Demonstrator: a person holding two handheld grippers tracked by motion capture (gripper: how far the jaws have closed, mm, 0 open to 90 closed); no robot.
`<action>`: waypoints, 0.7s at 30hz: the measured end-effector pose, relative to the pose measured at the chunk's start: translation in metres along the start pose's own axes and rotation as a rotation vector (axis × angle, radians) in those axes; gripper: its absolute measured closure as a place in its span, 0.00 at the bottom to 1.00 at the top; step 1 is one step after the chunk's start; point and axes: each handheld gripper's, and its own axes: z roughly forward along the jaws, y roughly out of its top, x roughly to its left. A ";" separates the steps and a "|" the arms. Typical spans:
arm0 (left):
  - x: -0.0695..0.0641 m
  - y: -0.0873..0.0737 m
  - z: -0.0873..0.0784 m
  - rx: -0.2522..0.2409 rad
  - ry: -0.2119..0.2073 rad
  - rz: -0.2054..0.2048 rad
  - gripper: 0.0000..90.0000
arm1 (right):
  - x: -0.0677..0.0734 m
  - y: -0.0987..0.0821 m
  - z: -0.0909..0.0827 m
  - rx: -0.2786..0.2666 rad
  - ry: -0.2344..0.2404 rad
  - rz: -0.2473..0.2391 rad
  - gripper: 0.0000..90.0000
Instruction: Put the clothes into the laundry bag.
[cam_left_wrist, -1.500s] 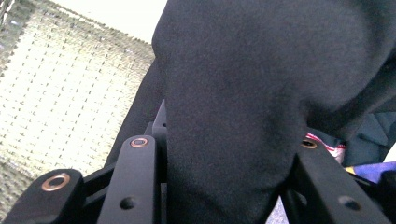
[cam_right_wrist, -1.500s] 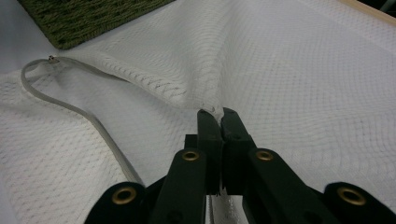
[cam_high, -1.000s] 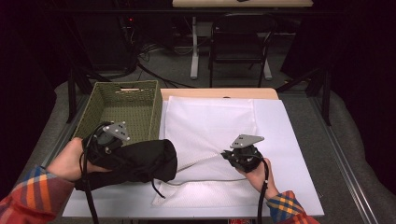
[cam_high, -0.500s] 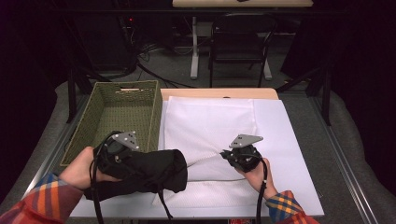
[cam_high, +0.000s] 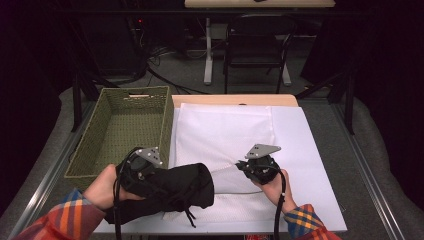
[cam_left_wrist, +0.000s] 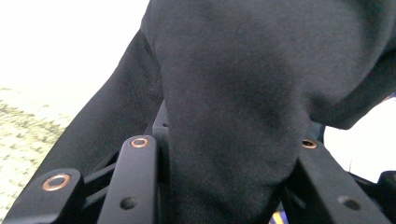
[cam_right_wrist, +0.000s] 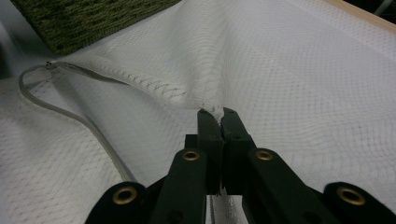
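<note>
At lower left, the left gripper (cam_high: 150, 172) clamps the black garment (cam_high: 172, 190), its long axis aimed right toward the mesh bag (cam_high: 225, 135) mouth that the right gripper (cam_right_wrist: 217, 116) pinches up.

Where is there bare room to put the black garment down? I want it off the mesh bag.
The green basket is empty inside. A bare white strip runs right of the mesh bag to the table edge. The near edge is crowded: black garment, left gripper, right gripper.

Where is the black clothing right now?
In the high view, the black garment is at the table's near left, clamped in the left tool, just below the green woven basket and overlapping the white mesh bag's near-left corner.
</note>
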 end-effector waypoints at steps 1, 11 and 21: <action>0.000 0.001 0.002 0.007 -0.014 -0.004 0.68 | 0.000 0.000 0.000 -0.002 0.002 0.004 0.99; 0.000 0.002 0.025 0.018 -0.057 -0.023 0.68 | 0.001 0.000 -0.001 -0.001 -0.007 0.001 0.99; -0.003 0.010 0.037 0.001 -0.075 0.007 0.68 | 0.002 0.002 -0.001 -0.006 -0.002 0.001 0.99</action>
